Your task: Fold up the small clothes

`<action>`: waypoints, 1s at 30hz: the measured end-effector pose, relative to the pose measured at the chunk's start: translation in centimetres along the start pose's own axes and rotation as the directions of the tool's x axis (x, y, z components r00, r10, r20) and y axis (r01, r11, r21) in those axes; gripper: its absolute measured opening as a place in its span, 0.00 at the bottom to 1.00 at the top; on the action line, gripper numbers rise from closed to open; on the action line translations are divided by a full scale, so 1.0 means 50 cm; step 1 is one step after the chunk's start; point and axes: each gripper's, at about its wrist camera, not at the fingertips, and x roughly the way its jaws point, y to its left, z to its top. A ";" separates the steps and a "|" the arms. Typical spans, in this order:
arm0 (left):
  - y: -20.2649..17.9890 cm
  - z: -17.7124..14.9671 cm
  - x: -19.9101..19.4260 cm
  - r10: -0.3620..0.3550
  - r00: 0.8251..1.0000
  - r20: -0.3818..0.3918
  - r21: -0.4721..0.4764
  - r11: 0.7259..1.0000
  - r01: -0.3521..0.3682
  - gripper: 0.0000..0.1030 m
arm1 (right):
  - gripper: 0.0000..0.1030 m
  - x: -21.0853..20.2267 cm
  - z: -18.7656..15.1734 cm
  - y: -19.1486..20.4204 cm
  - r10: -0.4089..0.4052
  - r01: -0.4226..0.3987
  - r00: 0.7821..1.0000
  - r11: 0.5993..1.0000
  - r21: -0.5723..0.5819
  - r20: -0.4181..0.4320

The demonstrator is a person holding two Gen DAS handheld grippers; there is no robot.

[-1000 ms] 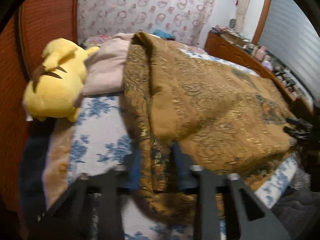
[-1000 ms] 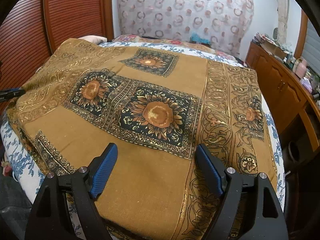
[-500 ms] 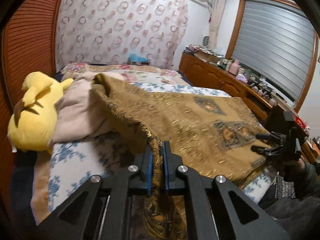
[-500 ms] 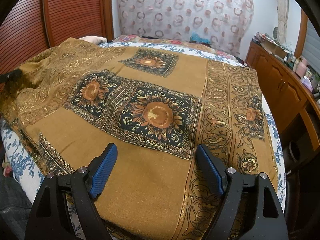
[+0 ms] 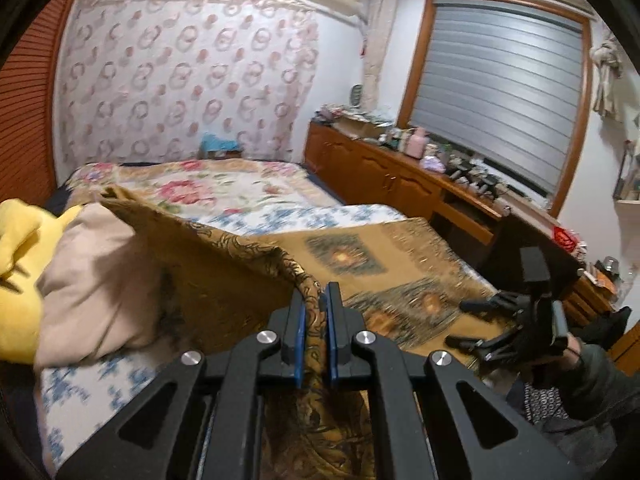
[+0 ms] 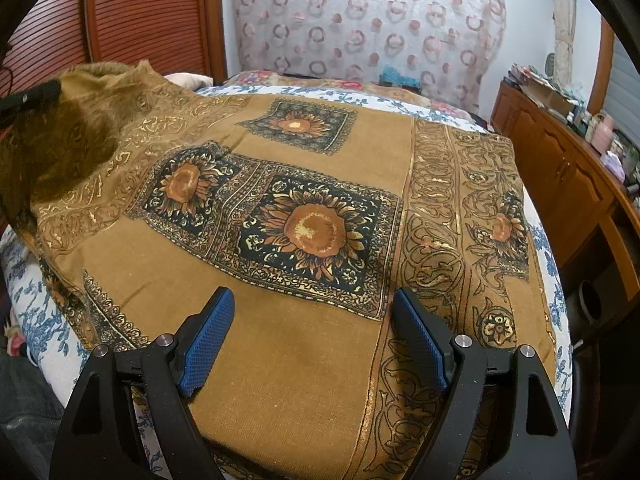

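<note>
Brown cloth edge now lifted higher by left claw.

No writing, label or number can be read anywhere.

A bed in a white sheet with blue flowers carries a brown sunflower-patterned cloth spread over most of it. A beige pillow and a yellow plush toy lie alongside, a floral quilt beyond.
</note>
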 end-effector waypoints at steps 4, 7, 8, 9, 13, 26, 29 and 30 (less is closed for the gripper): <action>-0.030 0.020 0.046 -0.045 0.999 -0.009 0.020 0.999 0.045 0.05 | 0.81 -0.015 0.001 -0.015 0.017 -0.018 0.999 1.000 0.020 0.027; -0.055 0.036 0.078 -0.083 0.996 -0.017 0.034 0.996 0.083 0.05 | 0.81 -0.039 0.004 -0.045 0.005 -0.008 0.998 0.998 0.058 0.055; -0.067 0.045 0.088 -0.099 0.995 -0.019 0.040 0.994 0.099 0.05 | 0.81 -0.048 0.004 -0.053 -0.001 -0.004 0.998 0.998 0.069 0.065; -0.076 0.053 0.095 -0.108 0.994 -0.021 0.047 0.993 0.108 0.05 | 0.81 -0.058 0.004 -0.062 -0.005 -0.001 0.997 0.997 0.078 0.072; -0.120 0.093 0.115 -0.144 0.989 -0.017 0.074 0.987 0.145 0.05 | 0.81 -0.094 -0.002 -0.094 -0.044 0.034 0.994 0.995 0.094 0.101; -0.266 0.164 0.226 -0.233 0.963 -0.138 0.181 0.950 0.255 0.17 | 0.81 -0.163 -0.015 -0.181 -0.111 0.071 0.977 0.975 0.210 0.182; -0.261 0.145 0.227 -0.205 0.967 -0.152 0.196 0.953 0.233 0.38 | 0.81 -0.161 -0.020 -0.193 -0.104 0.063 0.979 0.973 0.220 0.177; -0.259 0.141 0.227 -0.197 0.968 -0.155 0.195 0.955 0.225 0.42 | 0.81 -0.157 -0.019 -0.192 -0.103 0.064 0.979 0.973 0.220 0.173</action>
